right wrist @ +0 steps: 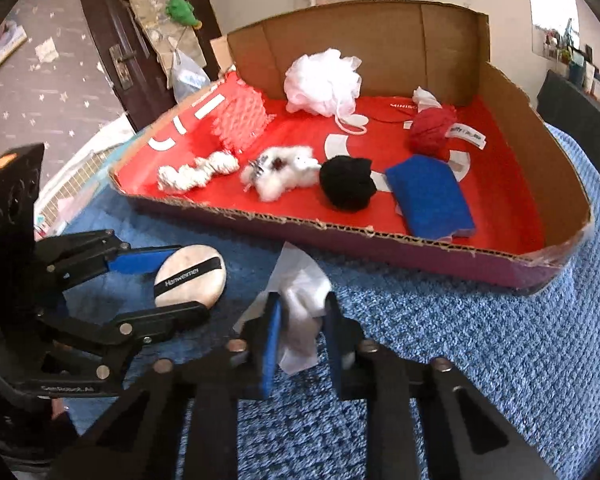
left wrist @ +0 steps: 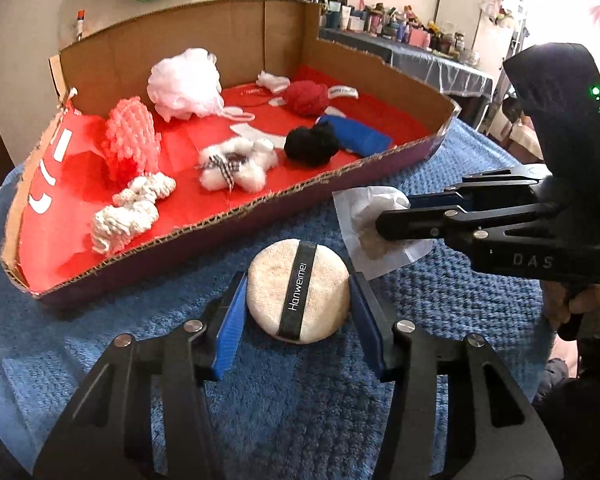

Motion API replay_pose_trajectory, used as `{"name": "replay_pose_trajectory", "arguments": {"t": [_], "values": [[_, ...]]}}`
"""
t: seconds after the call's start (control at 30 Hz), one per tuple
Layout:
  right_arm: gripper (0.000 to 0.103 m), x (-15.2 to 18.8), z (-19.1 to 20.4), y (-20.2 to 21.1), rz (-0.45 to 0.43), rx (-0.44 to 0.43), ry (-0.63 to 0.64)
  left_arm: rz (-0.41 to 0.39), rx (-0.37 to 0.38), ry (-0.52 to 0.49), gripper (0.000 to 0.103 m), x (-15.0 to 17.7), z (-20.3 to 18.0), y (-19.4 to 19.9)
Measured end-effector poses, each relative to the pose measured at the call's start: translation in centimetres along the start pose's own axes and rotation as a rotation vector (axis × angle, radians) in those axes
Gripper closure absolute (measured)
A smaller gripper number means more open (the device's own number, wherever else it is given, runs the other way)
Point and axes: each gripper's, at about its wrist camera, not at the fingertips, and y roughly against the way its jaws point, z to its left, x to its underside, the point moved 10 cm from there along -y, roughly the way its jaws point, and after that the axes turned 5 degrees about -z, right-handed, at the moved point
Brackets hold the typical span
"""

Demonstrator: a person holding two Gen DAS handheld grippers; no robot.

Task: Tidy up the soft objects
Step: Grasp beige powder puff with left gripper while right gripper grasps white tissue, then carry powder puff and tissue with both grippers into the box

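Observation:
A round beige powder puff (left wrist: 268, 280) with a black strap lies on the blue towel (left wrist: 300, 408) in front of the tray. My left gripper (left wrist: 298, 280) has a blue pad against each side of the puff (right wrist: 188, 268); from the right wrist view, that gripper (right wrist: 192, 280) reaches in from the left. My right gripper (right wrist: 303, 300) is shut on a crumpled white plastic packet (right wrist: 300, 280), squeezed between its pads. In the left wrist view it (left wrist: 392, 214) holds the packet (left wrist: 364, 208) just right of the puff, near the tray's front wall.
A low cardboard tray (left wrist: 260, 200) with a red floor holds a white loofah (left wrist: 184, 80), pink mesh (left wrist: 130, 136), white rope (left wrist: 124, 220), fluffy toy (left wrist: 240, 164), black pompom (left wrist: 310, 144), blue sponge (left wrist: 356, 132) and red yarn (left wrist: 306, 96). A cluttered table (left wrist: 420, 52) stands behind.

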Motion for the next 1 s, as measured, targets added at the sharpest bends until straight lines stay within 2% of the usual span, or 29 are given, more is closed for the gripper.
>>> {"name": "replay_pose_trajectory", "arguments": {"t": [0.27, 0.73, 1.0], "values": [[0.087, -1.0, 0.8, 2.0, -0.053, -0.006, 0.004, -0.045, 0.007, -0.011, 0.055, -1.1, -0.4, 1.6], [0.087, -1.5, 1.3, 3.0, -0.073, -0.029, -0.002, -0.066, 0.018, -0.01, 0.055, -1.7, -0.4, 2.4], [0.087, -5.5, 1.2, 4.0, -0.122, -0.037, 0.016, -0.111, 0.01, -0.015, 0.055, -5.8, 1.6, 2.9]]}}
